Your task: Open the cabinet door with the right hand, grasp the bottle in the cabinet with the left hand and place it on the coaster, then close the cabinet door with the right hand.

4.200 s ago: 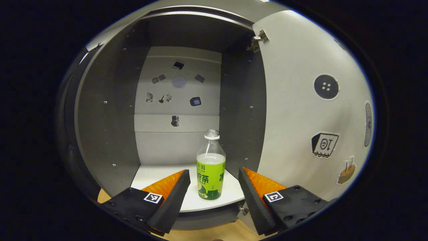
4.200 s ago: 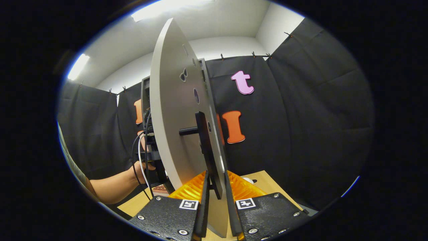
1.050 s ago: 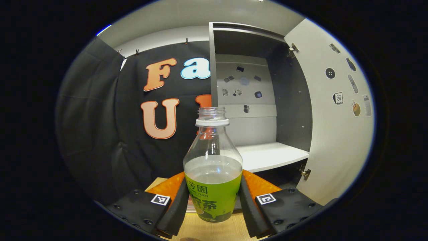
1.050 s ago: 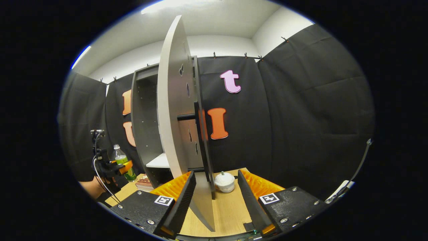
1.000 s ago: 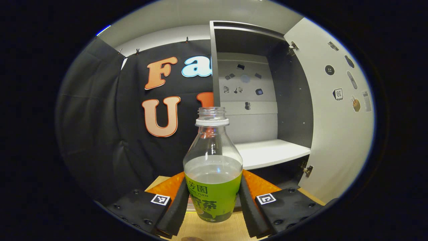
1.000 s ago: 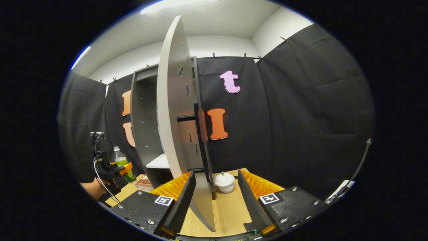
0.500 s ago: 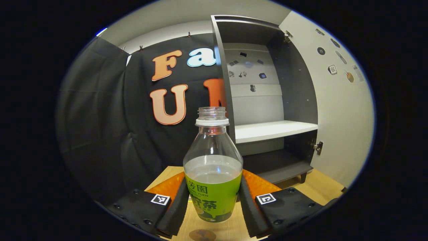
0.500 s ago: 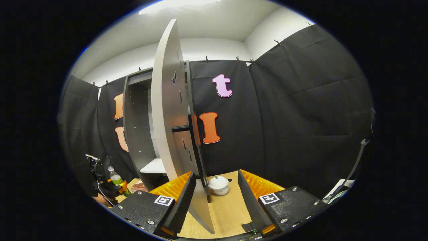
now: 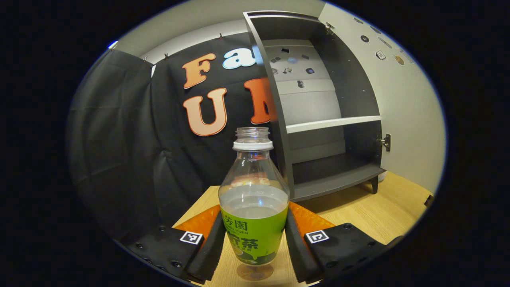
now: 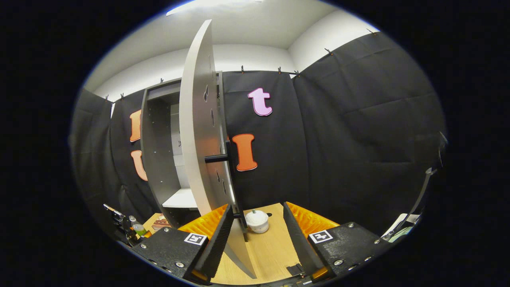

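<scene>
Wooden tabletop [image 9: 370,215] spreads across the lower frame of the left gripper view, the cabinet [image 9: 318,119] standing open at upper right. At bottom centre the left gripper [image 9: 254,243] clamps the bottle [image 9: 254,199] upright, just above the coaster [image 9: 255,272]. In the right gripper view, the right gripper [image 10: 255,235] gapes at bottom centre, the cabinet door [image 10: 199,131] edge-on between its fingers.

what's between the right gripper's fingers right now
In the right gripper view, the right gripper stands open, and the lower edge of the open cabinet door sits in the gap, toward the left finger, over bare table.
</scene>
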Available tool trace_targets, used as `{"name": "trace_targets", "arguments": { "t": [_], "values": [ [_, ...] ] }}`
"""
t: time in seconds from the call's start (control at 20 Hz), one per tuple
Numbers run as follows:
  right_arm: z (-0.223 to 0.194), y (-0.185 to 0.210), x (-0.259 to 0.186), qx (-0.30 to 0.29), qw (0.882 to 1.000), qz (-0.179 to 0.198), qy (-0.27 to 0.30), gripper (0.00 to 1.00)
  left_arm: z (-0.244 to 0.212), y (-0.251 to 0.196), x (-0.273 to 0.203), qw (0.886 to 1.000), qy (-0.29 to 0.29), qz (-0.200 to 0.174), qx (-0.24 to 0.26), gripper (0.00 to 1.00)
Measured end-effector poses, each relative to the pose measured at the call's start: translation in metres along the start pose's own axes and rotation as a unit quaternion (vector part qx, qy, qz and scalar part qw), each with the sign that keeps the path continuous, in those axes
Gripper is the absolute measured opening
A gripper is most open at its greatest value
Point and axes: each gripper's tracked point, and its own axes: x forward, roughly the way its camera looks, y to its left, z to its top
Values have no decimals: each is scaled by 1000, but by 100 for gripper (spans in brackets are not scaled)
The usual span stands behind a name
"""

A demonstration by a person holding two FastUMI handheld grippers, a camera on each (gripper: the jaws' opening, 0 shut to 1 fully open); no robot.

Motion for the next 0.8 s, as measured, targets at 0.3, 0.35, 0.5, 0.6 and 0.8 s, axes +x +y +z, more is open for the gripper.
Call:
{"name": "trace_targets", "arguments": {
  "t": [0.3,0.35,0.5,0.6,0.8],
  "values": [
    [2,-7,-7,-3,999,-33,9,78,-40,4,-4,1000,3,8,2,79],
    [1,-8,-9,-6,999,-39,13,78,-47,4,-4,1000,6,9,-3,79],
    [0,-7,-14,-11,998,-53,20,78,-66,10,-4,1000,10,13,-18,79],
    [-2,-8,-14,-9,998,-60,28,78,-78,12,1,999,15,12,-27,80],
    [-4,-14,-20,2,996,-84,37,78,-97,20,8,999,22,13,-44,79]
  ]
}}
